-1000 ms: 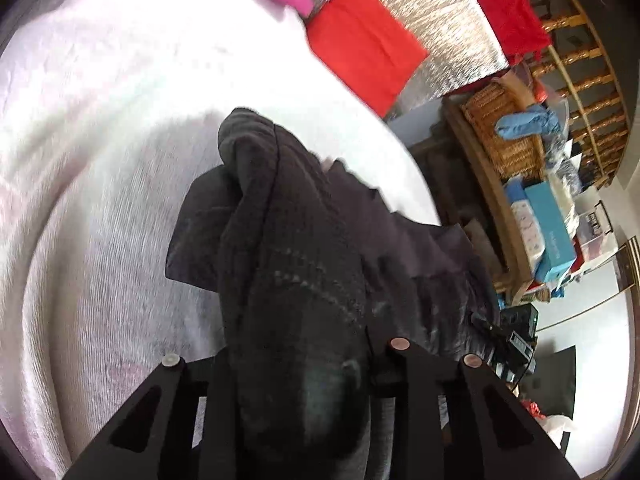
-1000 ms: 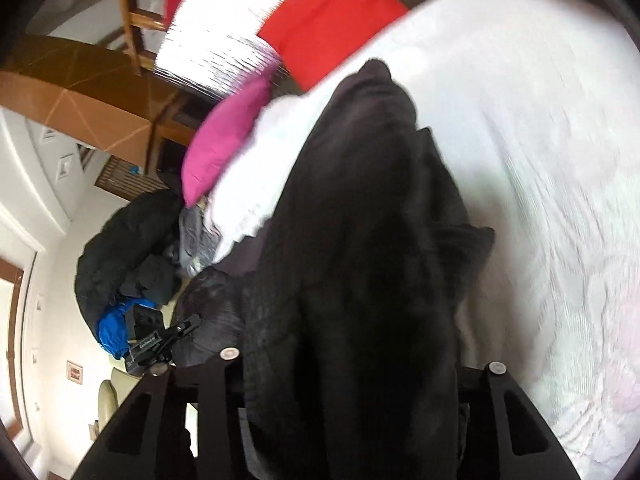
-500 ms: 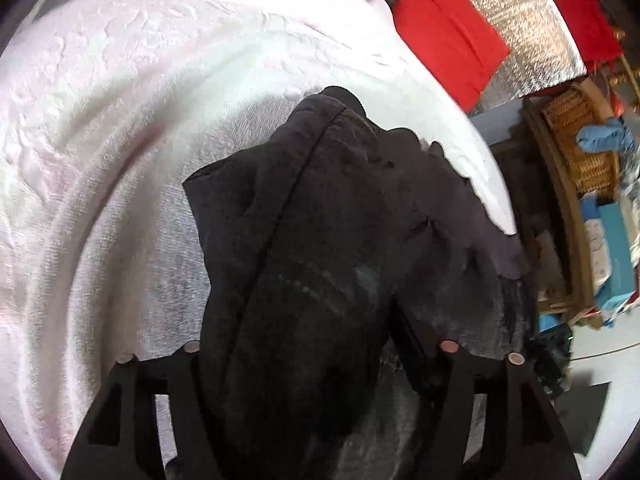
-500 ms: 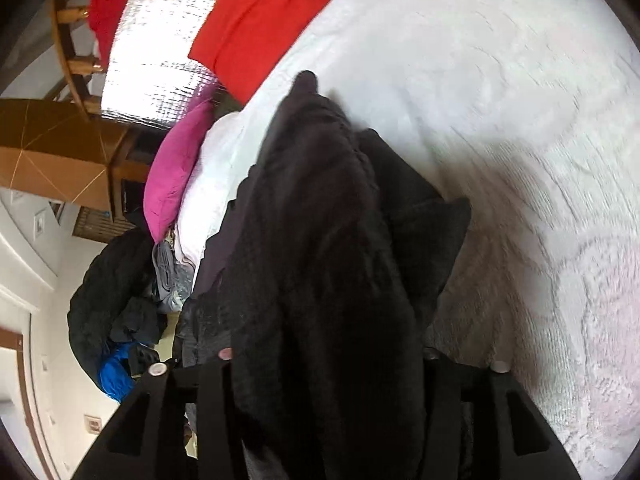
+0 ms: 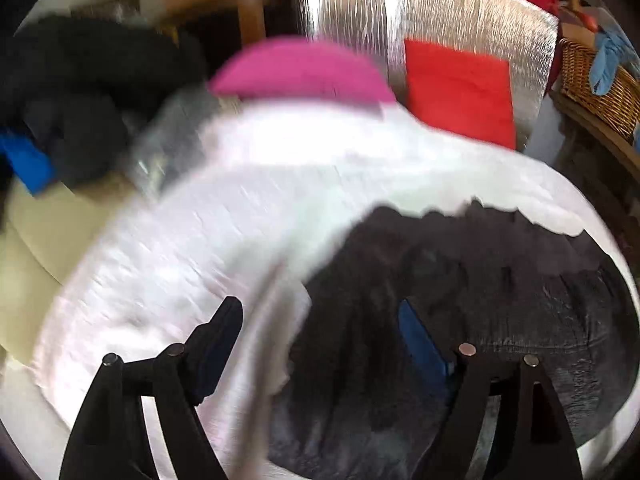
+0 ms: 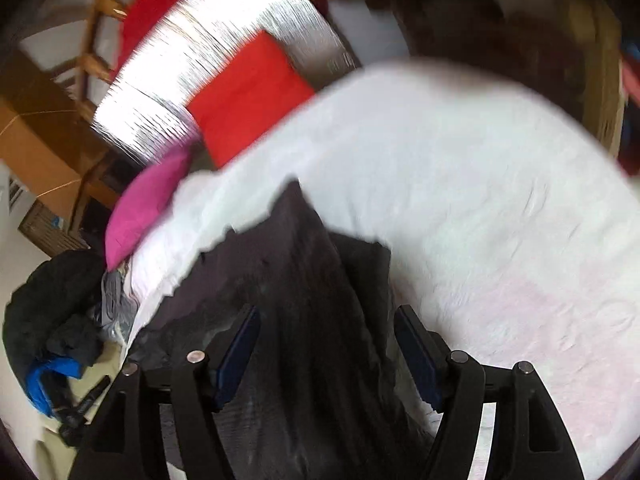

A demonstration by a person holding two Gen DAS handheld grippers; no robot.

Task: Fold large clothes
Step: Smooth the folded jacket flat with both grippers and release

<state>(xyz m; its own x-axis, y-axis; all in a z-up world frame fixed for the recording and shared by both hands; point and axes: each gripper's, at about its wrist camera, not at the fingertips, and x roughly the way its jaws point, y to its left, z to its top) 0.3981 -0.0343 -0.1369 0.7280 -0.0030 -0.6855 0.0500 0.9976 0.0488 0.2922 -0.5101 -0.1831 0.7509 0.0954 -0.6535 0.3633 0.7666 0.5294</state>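
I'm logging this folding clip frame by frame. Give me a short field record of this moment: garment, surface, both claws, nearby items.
garment: dark garment, lying bunched on the bed
surface: white bedspread
left claw: jaws opening; garment's edge lies between them, pads not pressing it
right claw: jaws opening; a garment ridge runs between them, unclamped
nearby: pink pillow, red pillow, wicker basket
image quality: both views motion-blurred
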